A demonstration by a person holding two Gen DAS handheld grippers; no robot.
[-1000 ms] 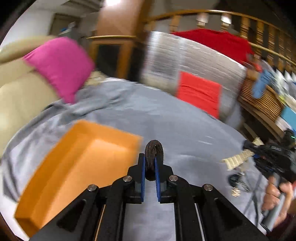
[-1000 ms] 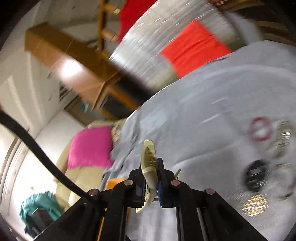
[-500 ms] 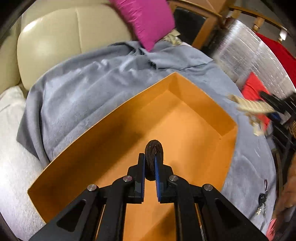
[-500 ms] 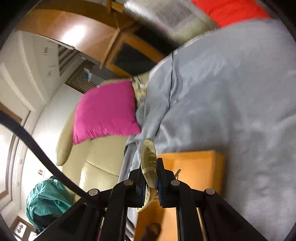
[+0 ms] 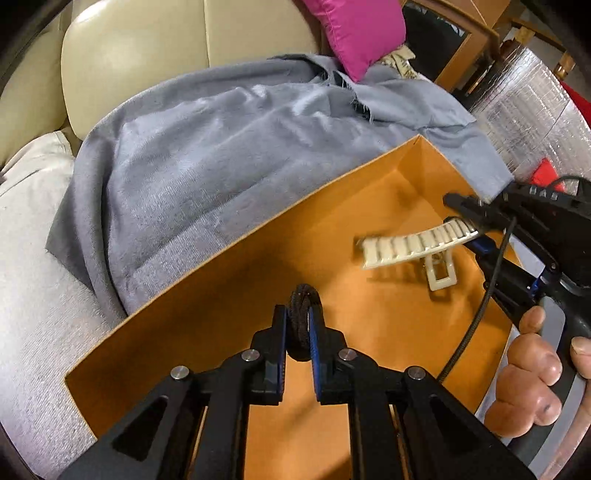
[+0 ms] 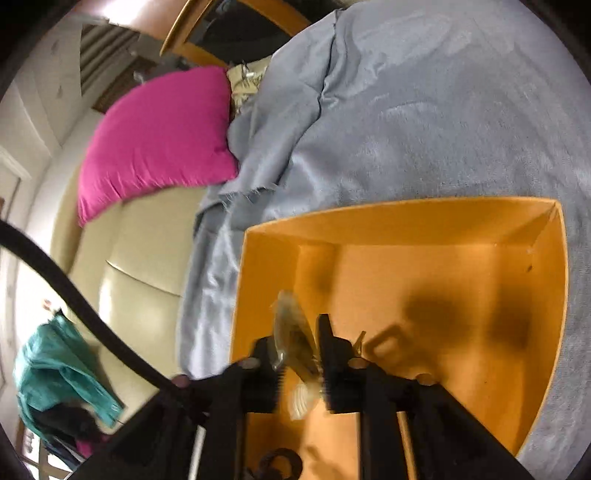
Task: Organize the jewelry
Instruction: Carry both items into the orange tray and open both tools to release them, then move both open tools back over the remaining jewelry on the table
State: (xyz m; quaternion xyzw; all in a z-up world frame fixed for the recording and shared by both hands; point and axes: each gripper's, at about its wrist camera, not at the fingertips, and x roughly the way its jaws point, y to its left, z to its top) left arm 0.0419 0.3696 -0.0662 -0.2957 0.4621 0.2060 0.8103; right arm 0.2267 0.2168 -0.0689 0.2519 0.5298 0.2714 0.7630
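Our left gripper is clamped on a dark braided hair tie, which stands upright between the blue pads, directly over the floor of the orange box. Our right gripper reaches in from the right, and its jaws are opening — the cream claw clip sits loose between them, blurred, and looks to be slipping free just above the box floor.

To do this well, we judge the right jaws should spread fully and lift straight up, so the clip's teeth don't snag a pad. Then the left can lower a little and let go of the tie in the open space nearer us, apart from the clip.

The clip is hard, ribbed plastic with a rectangular loop handle. The tie is soft, matte cord. The box is smooth card with low, straight walls. Beyond it, a nappy grey blanket drapes a cream leather sofa — and a pink cushion lies farther ahead.
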